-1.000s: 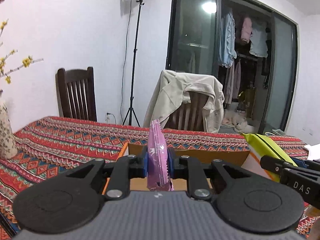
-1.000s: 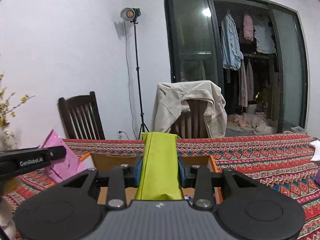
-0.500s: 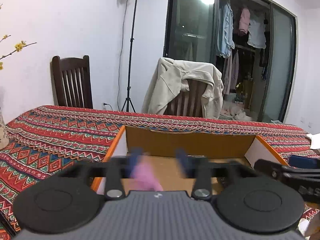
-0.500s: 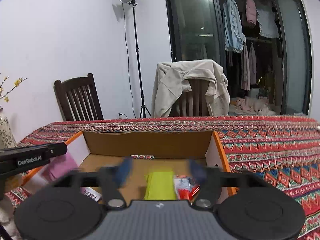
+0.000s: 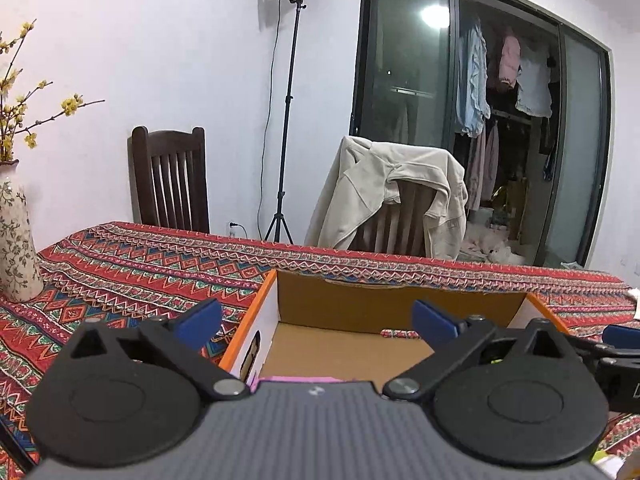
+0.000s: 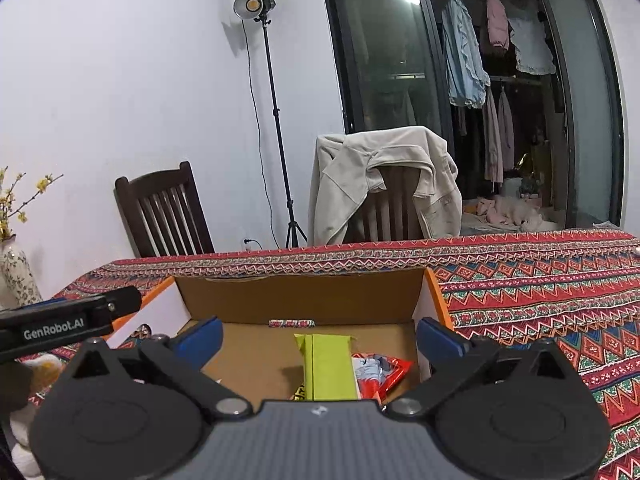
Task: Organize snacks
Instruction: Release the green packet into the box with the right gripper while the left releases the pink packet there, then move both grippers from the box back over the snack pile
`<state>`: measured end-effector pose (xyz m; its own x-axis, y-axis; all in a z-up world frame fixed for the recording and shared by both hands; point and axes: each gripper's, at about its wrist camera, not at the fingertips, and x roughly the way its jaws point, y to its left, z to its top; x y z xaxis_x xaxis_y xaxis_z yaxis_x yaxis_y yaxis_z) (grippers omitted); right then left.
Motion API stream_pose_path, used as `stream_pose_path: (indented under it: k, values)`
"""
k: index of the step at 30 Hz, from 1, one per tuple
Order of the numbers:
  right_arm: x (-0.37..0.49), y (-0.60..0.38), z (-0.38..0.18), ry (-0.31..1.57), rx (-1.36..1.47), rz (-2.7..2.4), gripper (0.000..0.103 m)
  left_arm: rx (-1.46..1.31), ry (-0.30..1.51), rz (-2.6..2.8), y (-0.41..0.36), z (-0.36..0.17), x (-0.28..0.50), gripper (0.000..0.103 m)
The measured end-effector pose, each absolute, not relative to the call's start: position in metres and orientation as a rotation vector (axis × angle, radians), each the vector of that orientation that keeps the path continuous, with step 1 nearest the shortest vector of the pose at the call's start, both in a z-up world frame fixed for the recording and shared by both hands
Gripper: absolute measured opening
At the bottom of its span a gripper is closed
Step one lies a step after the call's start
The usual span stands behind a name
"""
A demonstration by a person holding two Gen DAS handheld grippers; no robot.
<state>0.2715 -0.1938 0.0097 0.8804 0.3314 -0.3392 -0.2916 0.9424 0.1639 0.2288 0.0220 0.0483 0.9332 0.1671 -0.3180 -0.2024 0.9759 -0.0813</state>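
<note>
An open cardboard box (image 5: 400, 303) with orange edges stands on the patterned tablecloth. My left gripper (image 5: 316, 318) hovers over the box's near left part; its jaws are opening and nothing is between them. A sliver of the pink snack packet (image 5: 296, 379) shows just below it, inside the box. My right gripper (image 6: 320, 334) is open over the box (image 6: 300, 296), and the green snack packet (image 6: 328, 368) lies flat under it, free of the pads. A red packet (image 6: 384, 372) lies beside the green one, and a small patterned bar (image 6: 291, 323) sits at the back wall.
A flowered vase (image 5: 16, 248) with yellow blossoms stands at the table's left end. Behind the table are a dark wooden chair (image 5: 170, 184), a chair draped with a beige jacket (image 5: 392, 192) and a light stand (image 5: 286, 120). The tablecloth (image 6: 540, 304) stretches right of the box.
Both grippers have opened wide. The pink packet dropped from the left gripper into the box, and the green packet dropped from the right gripper and now lies flat inside.
</note>
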Motion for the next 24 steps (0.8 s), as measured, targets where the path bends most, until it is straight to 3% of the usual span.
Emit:
stream_pose_path:
  k: [11,24]
  values:
    - [0.226,-0.195,0.05,0.299,0.061,0.343,0.103,-0.098,0.264,0.147,0.017,0.091,0.184,0.103]
    - [0.156,-0.213,0.046,0.315,0.035,0.376,0.103,-0.074,0.284,0.099,0.017,0.085,0.116,0.103]
